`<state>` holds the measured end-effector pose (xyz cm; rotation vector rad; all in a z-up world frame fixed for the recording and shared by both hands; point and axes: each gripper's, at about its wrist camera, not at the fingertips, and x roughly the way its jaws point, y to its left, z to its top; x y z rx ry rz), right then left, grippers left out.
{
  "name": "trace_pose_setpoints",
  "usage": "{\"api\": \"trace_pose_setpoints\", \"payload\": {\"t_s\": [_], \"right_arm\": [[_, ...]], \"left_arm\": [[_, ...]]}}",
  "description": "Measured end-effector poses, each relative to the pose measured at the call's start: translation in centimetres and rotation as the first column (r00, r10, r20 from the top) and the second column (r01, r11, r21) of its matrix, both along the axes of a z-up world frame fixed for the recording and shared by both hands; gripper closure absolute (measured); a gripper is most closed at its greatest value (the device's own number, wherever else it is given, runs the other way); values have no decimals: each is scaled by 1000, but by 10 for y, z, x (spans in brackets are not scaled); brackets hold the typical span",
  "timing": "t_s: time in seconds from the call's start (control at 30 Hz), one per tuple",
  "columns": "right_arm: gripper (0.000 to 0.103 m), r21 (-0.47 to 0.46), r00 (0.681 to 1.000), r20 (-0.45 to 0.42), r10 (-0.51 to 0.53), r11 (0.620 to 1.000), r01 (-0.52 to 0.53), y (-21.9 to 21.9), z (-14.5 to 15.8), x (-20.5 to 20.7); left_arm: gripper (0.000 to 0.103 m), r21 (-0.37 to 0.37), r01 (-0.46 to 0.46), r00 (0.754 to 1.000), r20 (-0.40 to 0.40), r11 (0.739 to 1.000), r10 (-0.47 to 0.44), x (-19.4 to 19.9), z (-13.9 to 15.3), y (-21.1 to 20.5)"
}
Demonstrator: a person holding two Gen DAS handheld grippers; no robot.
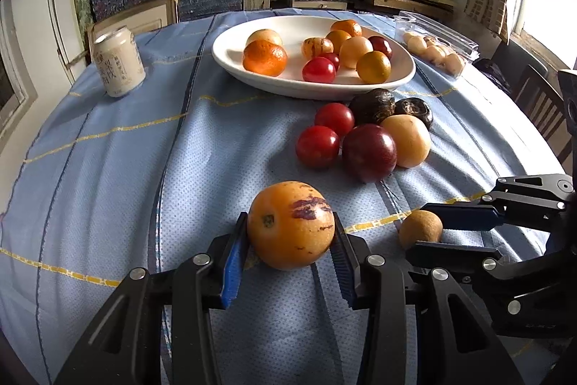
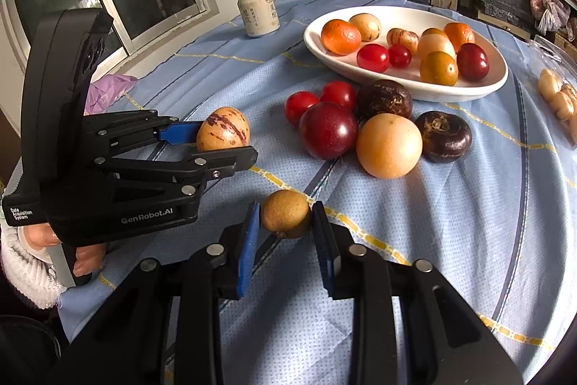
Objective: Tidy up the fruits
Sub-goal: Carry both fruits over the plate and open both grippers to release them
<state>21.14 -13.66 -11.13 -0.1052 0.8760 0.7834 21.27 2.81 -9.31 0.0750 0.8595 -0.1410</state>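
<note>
Fruits lie in two places on the blue tablecloth [image 1: 108,175]: a heap in the white oval plate [image 1: 252,74] well ahead of both grippers, and a loose cluster on the cloth between the plate and the fingertips. Two more sit in the jaws themselves.

Left gripper [image 1: 290,240] pinches a striped yellow-orange fruit [image 1: 290,224]; its blue pads [image 1: 232,262] press on either side of the fruit, which rests on the cloth. In the right wrist view the same gripper [image 2: 223,141] shows from the side, with the fruit [image 2: 223,129] between its two fingers and a person's hand [image 2: 77,253] around the handle.

Right gripper [image 2: 286,222] is closed on a small brown-green fruit [image 2: 285,218], with both blue pads [image 2: 249,248] against its sides. From the left wrist view that small fruit [image 1: 420,228] lies to the right of the left jaws, with the right gripper [image 1: 438,228] around it.

Just ahead of the jaws the loose cluster holds two small red tomatoes [image 1: 317,146], a dark red plum [image 1: 368,152], a pale yellow round fruit [image 1: 409,139] and two dark brown fruits [image 1: 371,105], all touching one another. Far ahead and left of the left jaws stands a pale drink can [image 1: 119,62]. Far ahead and right lies a clear plastic tray [image 1: 438,46] of pale pieces.
</note>
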Motion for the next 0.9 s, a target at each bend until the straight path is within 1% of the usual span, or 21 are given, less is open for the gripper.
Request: {"api": "trace_pose_setpoints", "payload": {"t_s": [0.07, 0.3, 0.47, 0.6, 0.67, 0.73, 0.8, 0.83, 0.9], "right_arm": [[74, 0, 1000, 6, -4, 1000, 4, -1, 1, -1], [74, 13, 999, 16, -28, 1000, 28, -6, 4, 0], [74, 49, 996, 40, -76, 996, 74, -19, 14, 2], [74, 88, 990, 64, -127, 989, 121, -35, 29, 6], [74, 122, 985, 75, -154, 982, 144, -46, 44, 11], [74, 136, 978, 110, -176, 978, 161, -55, 67, 17], [74, 154, 963, 179, -201, 973, 174, -61, 101, 25], [74, 176, 952, 218, -215, 968, 179, -65, 124, 30], [74, 213, 933, 267, -242, 959, 188, -71, 154, 38]], "left_arm": [[60, 18, 1, 1000, 21, 1000, -2, -3, 2, -3], [60, 43, 0, 997, 77, 999, -4, -11, 10, -6], [60, 50, -10, 993, 120, 999, 4, -13, 18, -9], [60, 52, -21, 988, 156, 998, 12, -9, 33, -11], [60, 45, -18, 987, 162, 999, 11, -1, 46, -10], [60, 58, -14, 983, 182, 998, 4, 10, 64, -11], [60, 78, -13, 977, 212, 997, -3, 21, 84, -13], [60, 83, -17, 973, 231, 996, -3, 28, 95, -14], [60, 83, -26, 963, 270, 996, 3, 44, 121, -16]]}}
